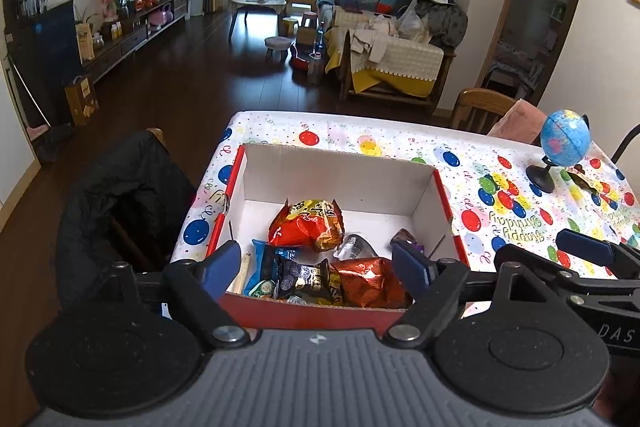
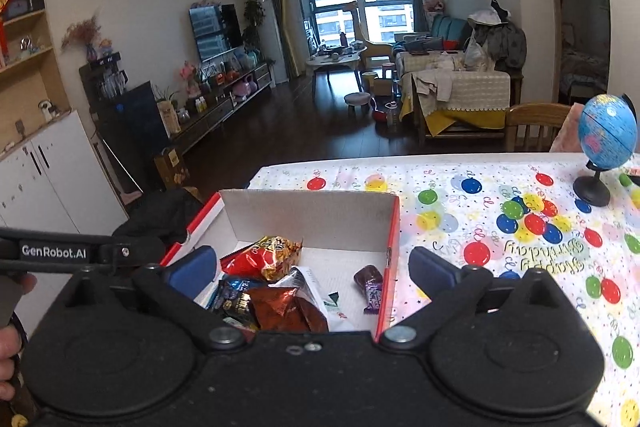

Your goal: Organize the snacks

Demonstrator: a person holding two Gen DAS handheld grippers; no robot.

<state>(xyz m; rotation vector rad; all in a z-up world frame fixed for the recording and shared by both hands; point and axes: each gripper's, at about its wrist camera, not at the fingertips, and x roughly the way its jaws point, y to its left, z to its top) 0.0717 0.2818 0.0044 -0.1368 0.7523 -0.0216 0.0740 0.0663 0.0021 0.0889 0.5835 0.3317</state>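
Black jacket (image 1: 120, 187) draped over a chair at the table's left edge; left gripper (image 1: 318, 259) above the near wall of the box, blue pads spread wide, nothing between them; red cardboard box (image 1: 340, 163) (white inside, open top) on the balloon-print tablecloth (image 1: 500, 219), at the table's left end; inside it, left to right: blue packet (image 1: 262, 263), dark packet (image 1: 304, 277), red-and-gold snack bag (image 1: 308, 223) toward the middle, copper foil bag (image 1: 370, 281) against the near wall, small purple bar (image 2: 370, 289) lying apart near the right wall; right gripper (image 2: 314, 269) also over the box's near side, jaws at full spread and empty, its right finger outside the box's right wall, over the cloth; small blue globe (image 2: 606, 131) on a black stand, far right of the table, well apart from the box; wooden chair (image 2: 536, 125) behind the table's far edge.
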